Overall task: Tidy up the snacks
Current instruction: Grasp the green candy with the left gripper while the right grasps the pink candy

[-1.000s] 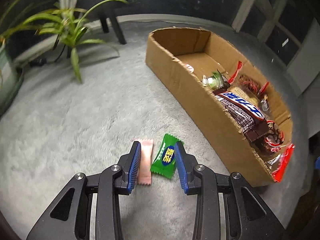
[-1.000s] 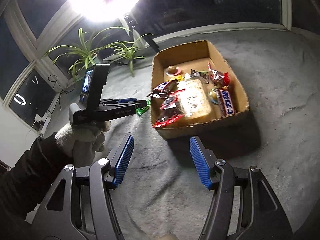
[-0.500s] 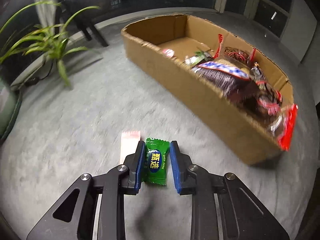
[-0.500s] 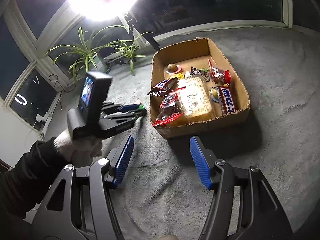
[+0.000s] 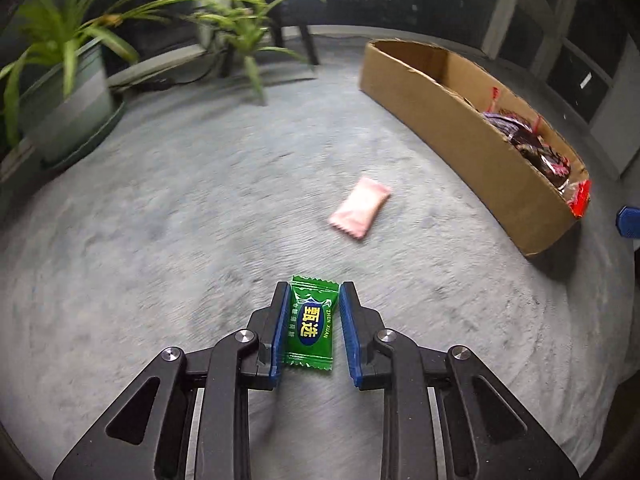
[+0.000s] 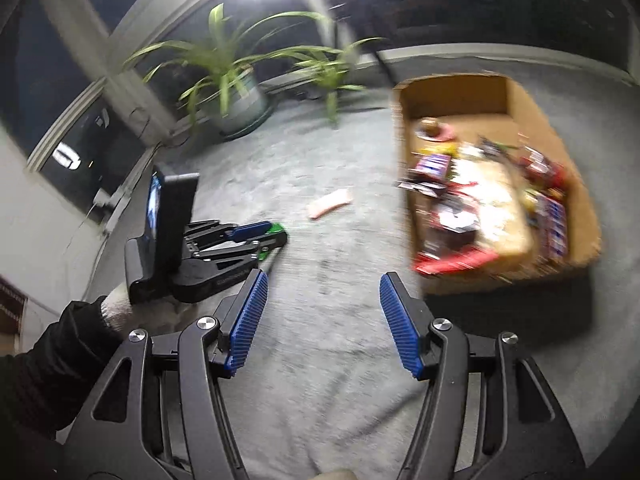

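Note:
A green wrapped candy (image 5: 310, 326) sits between the blue pads of my left gripper (image 5: 313, 286), which is shut on it just above the grey carpet. Behind it a pink wrapped candy (image 5: 360, 213) lies flat on the carpet, apart from the gripper. The cardboard box (image 5: 472, 148) at the right holds several packaged snacks. In the right wrist view, my left gripper (image 6: 276, 234) shows from the side with the green candy (image 6: 277, 227) at its tip, the pink candy (image 6: 330, 203) beyond it and the box (image 6: 576, 184) at the right. My right gripper (image 6: 324, 280) hangs open over bare carpet.
Potted plants (image 5: 60, 92) stand along the window wall at the back left, with a second plant (image 6: 236, 104) under a bright lamp. A gloved hand (image 6: 116, 308) in a dark sleeve holds the left gripper. A blue pad of the right gripper (image 5: 628, 222) shows at the right edge.
My left gripper closed on the green candy and carried it back, away from the pink candy and the box. The right gripper swung sideways, so the box now sits further right in its view.

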Demonstrator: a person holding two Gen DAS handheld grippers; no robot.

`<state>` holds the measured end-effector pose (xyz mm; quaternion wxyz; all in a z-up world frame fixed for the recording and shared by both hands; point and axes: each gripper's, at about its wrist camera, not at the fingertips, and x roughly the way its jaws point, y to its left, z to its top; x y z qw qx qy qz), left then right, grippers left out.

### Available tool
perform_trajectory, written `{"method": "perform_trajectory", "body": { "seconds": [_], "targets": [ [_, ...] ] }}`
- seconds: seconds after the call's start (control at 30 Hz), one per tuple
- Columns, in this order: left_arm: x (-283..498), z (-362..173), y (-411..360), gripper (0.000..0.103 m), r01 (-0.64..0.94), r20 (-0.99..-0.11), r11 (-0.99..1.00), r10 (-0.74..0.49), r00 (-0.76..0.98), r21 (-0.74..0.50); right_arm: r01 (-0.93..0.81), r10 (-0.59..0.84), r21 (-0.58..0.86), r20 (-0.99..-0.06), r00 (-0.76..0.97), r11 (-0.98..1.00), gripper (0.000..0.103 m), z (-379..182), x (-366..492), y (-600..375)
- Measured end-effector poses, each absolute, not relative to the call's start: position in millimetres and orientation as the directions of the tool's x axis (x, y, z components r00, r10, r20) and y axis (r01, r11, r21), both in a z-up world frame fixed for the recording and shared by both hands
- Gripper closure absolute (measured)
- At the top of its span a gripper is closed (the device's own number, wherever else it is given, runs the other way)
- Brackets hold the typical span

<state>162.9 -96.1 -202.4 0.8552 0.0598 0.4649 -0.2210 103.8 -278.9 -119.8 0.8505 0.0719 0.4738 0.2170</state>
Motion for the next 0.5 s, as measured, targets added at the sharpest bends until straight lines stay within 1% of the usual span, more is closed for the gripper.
{"method": "perform_trajectory", "body": {
  "seconds": [0.17,0.23,0.3,0.37,0.4,0.43,0.5],
  "targets": [
    [161.4,-202.7,-76.6,0.080,0.409,-0.818,0.907,-0.311,0.484,-0.103,-0.301,0.460,0.359,-0.786,0.413,0.884,0.042,-136.6,136.9,-245.3],
    [158.8,-203.1,-66.3,0.080,0.400,-0.818,0.910,-0.312,0.484,-0.110,-0.273,0.435,0.349,-0.807,0.399,0.897,0.042,-150.4,155.2,-233.8],
    [155.5,-203.2,-58.2,0.080,0.395,-0.816,0.912,-0.312,0.486,-0.114,-0.237,0.397,0.327,-0.833,0.384,0.915,0.046,-165.9,172.7,-225.8],
    [154.0,-203.1,-52.1,0.080,0.387,-0.815,0.916,-0.305,0.493,-0.108,-0.199,0.378,0.325,-0.854,0.359,0.924,0.052,-181.4,186.7,-222.1],
    [152.7,-202.6,-48.4,0.080,0.384,-0.814,0.916,-0.307,0.493,-0.113,-0.168,0.388,0.351,-0.858,0.337,0.921,0.053,-191.2,195.2,-222.8],
    [152.0,-201.9,-45.8,0.080,0.383,-0.812,0.916,-0.313,0.492,-0.121,-0.142,0.400,0.374,-0.859,0.321,0.917,0.056,-198.8,202.1,-225.1],
    [152.4,-202.3,-41.5,0.080,0.379,-0.809,0.916,-0.320,0.493,-0.132,-0.096,0.403,0.393,-0.861,0.311,0.915,0.059,-209.2,213.0,-228.8]
  ]
}}
